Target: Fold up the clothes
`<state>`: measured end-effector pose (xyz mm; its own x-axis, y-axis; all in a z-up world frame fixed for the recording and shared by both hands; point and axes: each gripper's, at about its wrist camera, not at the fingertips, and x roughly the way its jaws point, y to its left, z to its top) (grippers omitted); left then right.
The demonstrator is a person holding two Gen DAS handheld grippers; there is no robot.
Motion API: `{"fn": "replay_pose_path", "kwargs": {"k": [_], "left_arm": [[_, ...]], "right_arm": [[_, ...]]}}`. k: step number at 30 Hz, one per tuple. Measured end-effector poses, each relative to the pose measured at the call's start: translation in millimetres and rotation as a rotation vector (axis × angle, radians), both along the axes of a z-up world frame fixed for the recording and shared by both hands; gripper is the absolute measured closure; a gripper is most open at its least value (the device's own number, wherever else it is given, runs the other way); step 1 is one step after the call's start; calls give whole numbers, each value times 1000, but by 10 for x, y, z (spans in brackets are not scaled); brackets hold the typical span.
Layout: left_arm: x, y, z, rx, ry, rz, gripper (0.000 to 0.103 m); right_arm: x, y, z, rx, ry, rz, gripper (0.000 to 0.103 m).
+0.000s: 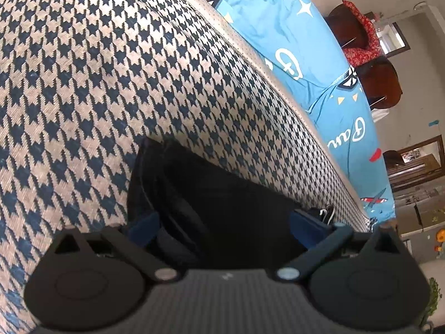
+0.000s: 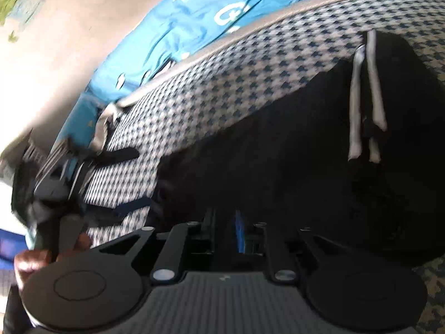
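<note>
A black garment (image 1: 222, 194) with white drawstrings (image 2: 361, 97) lies on a houndstooth cover (image 1: 111, 83). My left gripper (image 1: 225, 226) is open, its blue pads (image 1: 144, 228) set wide apart, with the dark cloth between and under them. In the right wrist view that left gripper (image 2: 128, 179) reaches in from the left at the garment's edge, a hand (image 2: 27, 258) behind it. My right gripper (image 2: 225, 222) sits low at the near edge of the garment (image 2: 278, 153). Only a narrow gap separates its fingers, and no cloth shows pinched there.
A blue printed sheet (image 1: 278, 27) runs along the far side of the houndstooth cover (image 2: 236, 69). Beyond it stand dark wooden chairs (image 1: 381, 83) with a red cloth (image 1: 361, 36) draped over one. A pale wall (image 2: 69, 41) lies behind the blue sheet (image 2: 194, 27).
</note>
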<state>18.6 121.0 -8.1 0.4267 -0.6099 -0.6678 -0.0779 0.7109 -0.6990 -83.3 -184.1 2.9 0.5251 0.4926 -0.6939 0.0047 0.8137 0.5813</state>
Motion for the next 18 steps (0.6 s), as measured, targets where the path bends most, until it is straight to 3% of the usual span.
{"fn": "replay_pose_path", "kwargs": {"k": [8, 16, 18], "left_arm": [[13, -19, -3, -3, -2, 3, 0], [12, 18, -5, -7, -2, 11, 0], [12, 26, -5, -7, -3, 13, 0]], "right_arm": [[-171, 314, 31, -35, -42, 181, 86], [-71, 498, -39, -105, -47, 165, 86], [-15, 504, -52, -75, -62, 134, 86]]}}
